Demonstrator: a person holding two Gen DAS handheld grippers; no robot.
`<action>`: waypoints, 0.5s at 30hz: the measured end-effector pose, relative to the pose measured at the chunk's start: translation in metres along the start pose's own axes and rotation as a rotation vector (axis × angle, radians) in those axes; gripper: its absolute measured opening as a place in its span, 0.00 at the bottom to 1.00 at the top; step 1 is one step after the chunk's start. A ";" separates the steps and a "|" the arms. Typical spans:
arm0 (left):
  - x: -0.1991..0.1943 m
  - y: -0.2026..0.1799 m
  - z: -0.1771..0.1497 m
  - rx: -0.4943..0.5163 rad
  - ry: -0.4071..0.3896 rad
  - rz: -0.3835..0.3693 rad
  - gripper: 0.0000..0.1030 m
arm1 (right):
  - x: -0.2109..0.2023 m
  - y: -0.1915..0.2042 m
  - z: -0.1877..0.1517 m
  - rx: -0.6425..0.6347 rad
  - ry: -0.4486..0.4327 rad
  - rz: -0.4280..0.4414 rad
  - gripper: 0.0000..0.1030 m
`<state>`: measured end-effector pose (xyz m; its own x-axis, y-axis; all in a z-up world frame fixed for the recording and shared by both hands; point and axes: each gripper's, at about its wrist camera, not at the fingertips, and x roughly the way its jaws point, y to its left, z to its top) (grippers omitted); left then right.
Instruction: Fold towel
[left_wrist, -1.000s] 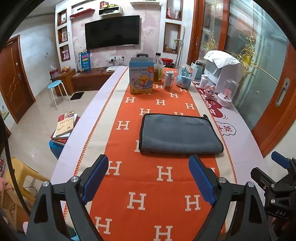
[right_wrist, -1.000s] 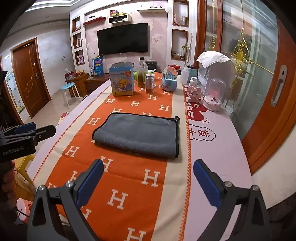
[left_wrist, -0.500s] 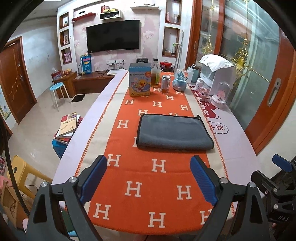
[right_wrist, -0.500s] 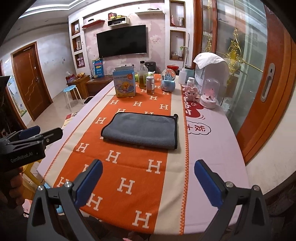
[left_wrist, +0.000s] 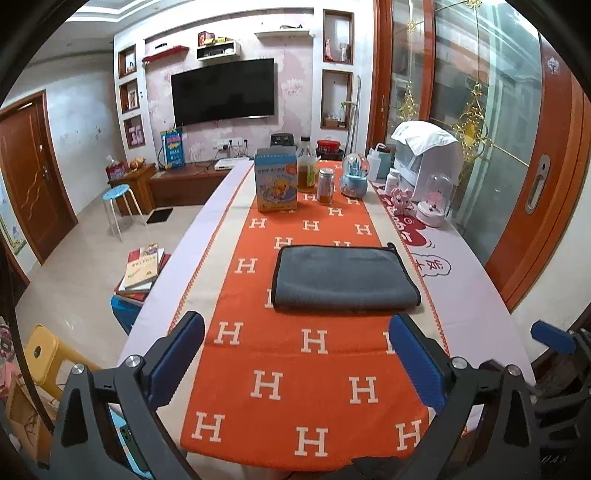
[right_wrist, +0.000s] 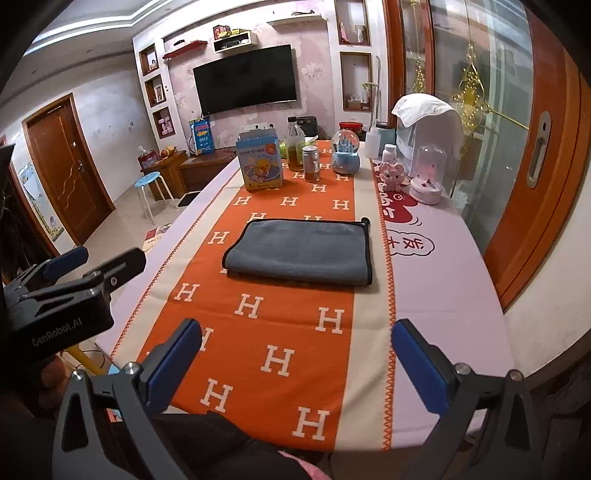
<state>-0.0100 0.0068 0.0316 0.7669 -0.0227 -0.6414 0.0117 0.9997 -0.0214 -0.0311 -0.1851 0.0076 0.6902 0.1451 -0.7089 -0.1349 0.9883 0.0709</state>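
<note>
Both spread wide and gripping nothing: left tool (left_wrist: 295, 347) and right tool (right_wrist: 295, 349), raised above the near edge of the desk (right_wrist: 443, 258). Ahead of both, well beyond the fingertips, grey towel (left_wrist: 341, 277) lying flat on the orange runner (left_wrist: 295, 369), seemingly folded double. Beyond the towel, a blue box (left_wrist: 276, 184) and jars.

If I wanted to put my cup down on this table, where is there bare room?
Bare room: the orange runner between the folded grey towel and the near table edge, and the white cloth right of the towel. The far end is crowded: blue box, bottle, jar, snow globe.
</note>
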 end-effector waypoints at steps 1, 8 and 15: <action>0.000 0.000 0.002 0.004 -0.006 0.003 0.98 | 0.000 0.001 0.000 -0.001 -0.002 0.001 1.00; 0.002 -0.001 0.010 0.015 -0.022 0.018 0.99 | 0.005 0.000 0.001 0.031 0.008 -0.004 1.00; 0.002 -0.005 0.009 0.027 -0.026 0.036 0.99 | 0.012 0.000 0.000 0.042 0.025 -0.002 1.00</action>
<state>-0.0028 0.0022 0.0371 0.7836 0.0129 -0.6212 0.0012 0.9997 0.0224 -0.0233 -0.1831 -0.0010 0.6723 0.1424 -0.7265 -0.1029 0.9898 0.0988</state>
